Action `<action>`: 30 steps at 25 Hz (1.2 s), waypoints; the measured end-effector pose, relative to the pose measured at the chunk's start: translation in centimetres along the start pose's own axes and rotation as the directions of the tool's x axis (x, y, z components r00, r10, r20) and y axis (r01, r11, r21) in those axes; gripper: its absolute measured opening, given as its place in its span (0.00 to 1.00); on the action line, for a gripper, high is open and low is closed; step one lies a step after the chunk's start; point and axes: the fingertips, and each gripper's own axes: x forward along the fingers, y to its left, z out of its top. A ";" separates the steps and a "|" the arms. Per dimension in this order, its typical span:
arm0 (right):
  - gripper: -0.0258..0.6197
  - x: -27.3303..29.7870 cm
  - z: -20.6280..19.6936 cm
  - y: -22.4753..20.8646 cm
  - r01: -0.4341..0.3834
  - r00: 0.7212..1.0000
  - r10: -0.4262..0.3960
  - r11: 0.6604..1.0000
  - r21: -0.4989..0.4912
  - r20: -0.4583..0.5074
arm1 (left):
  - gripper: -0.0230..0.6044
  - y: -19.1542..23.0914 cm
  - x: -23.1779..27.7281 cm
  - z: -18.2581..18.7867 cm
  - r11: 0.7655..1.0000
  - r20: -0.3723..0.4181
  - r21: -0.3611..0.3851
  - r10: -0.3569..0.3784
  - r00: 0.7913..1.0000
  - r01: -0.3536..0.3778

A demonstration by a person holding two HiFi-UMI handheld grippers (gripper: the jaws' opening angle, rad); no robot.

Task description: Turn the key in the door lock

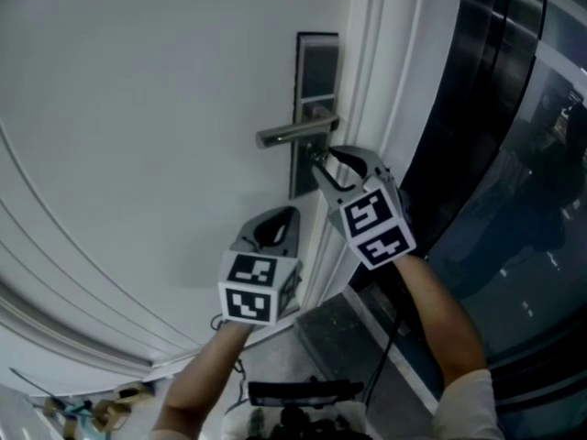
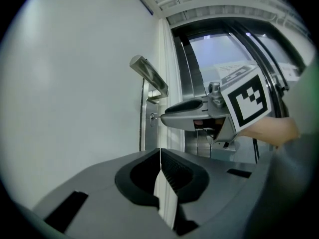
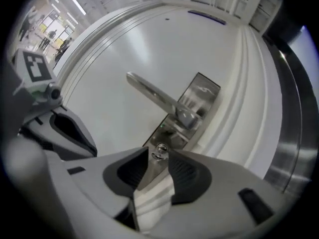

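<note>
Key (image 3: 159, 151), small, bright-metal and round-headed, stands right between the fingertips of the right gripper (image 3: 159, 159). That gripper's grey jaws are parted slightly wider than the head, so the pads flank the key and do not seem to press on it. The key's shaft runs straight ahead from the gripper into the lock, on the line the gripper points along. Judging by that, a turn would be a roll of the wrist about this line once the jaws grip. Just beyond the tips lies the tall brushed-steel lock plate (image 3: 204, 91) that the key pokes out of. Just above is the silver lever handle (image 3: 152, 94), reaching left over the plain white door (image 3: 114, 59). The left gripper (image 2: 159, 151), jaws pressed together with nothing between them, hangs lower and to the left, clearly farther from the key.
</note>
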 end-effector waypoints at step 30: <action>0.07 3.0 -0.5 0.0 0.061 0.994 -0.079 0.973 -0.223 -0.073 | 0.07 1.4 0.2 -0.2 1.000 -0.005 -0.012 0.014 1.000 -0.015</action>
